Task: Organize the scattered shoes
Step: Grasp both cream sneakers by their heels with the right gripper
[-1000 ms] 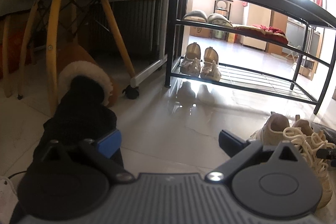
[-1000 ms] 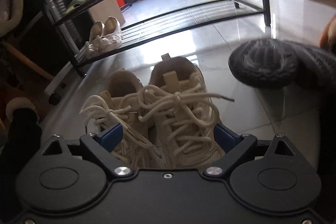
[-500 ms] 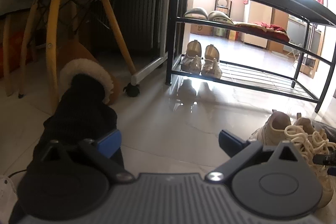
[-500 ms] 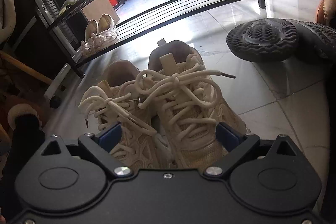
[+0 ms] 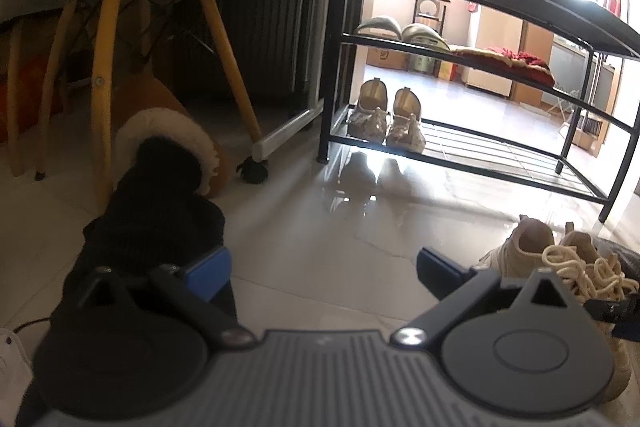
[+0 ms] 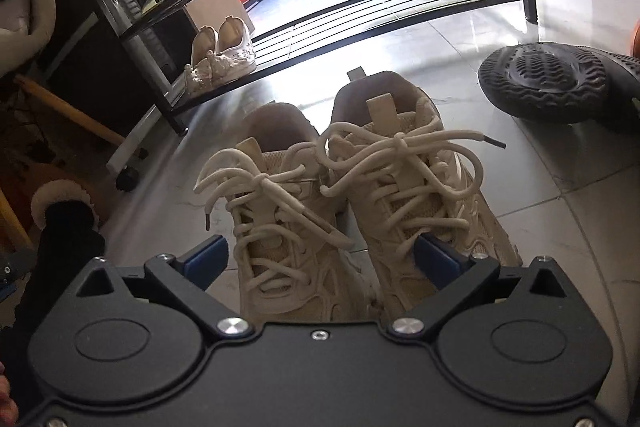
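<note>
Left wrist view: the left gripper hangs wide open and empty above the floor; beige sneakers sit at its right.

Right wrist view: the right gripper spreads wide around the beige sneakers, possibly touching them, short of the shoe rack.

floor: glossy tile | sneakers: beige mesh, cord laces | rack: black metal wire
</note>
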